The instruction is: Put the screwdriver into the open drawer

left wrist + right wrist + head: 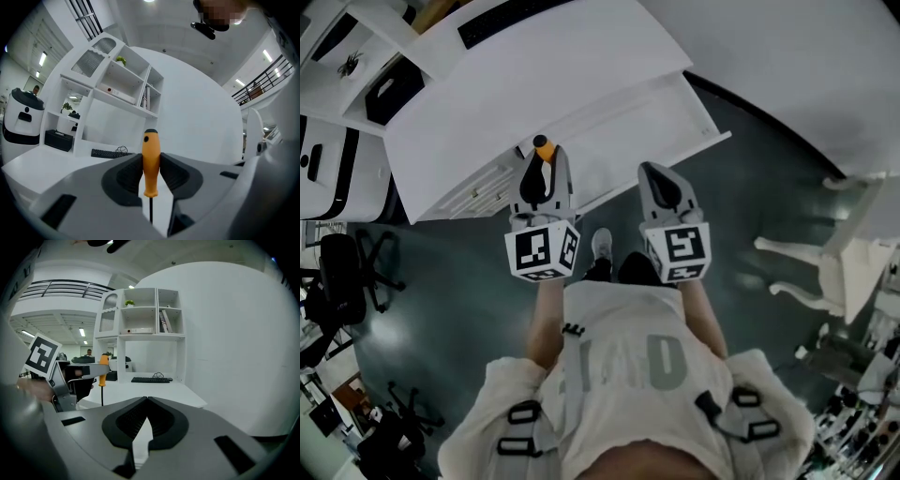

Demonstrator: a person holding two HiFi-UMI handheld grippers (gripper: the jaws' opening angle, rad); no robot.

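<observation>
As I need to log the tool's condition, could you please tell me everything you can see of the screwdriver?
The screwdriver has an orange handle, plastic by its look, with a dark cap and a small dark hole near the top, and a thin dark shaft. It stands upright, handle up, shaft down. The left gripper holds it in the air, its ribbed dark pads pressing the handle's sides.
</observation>
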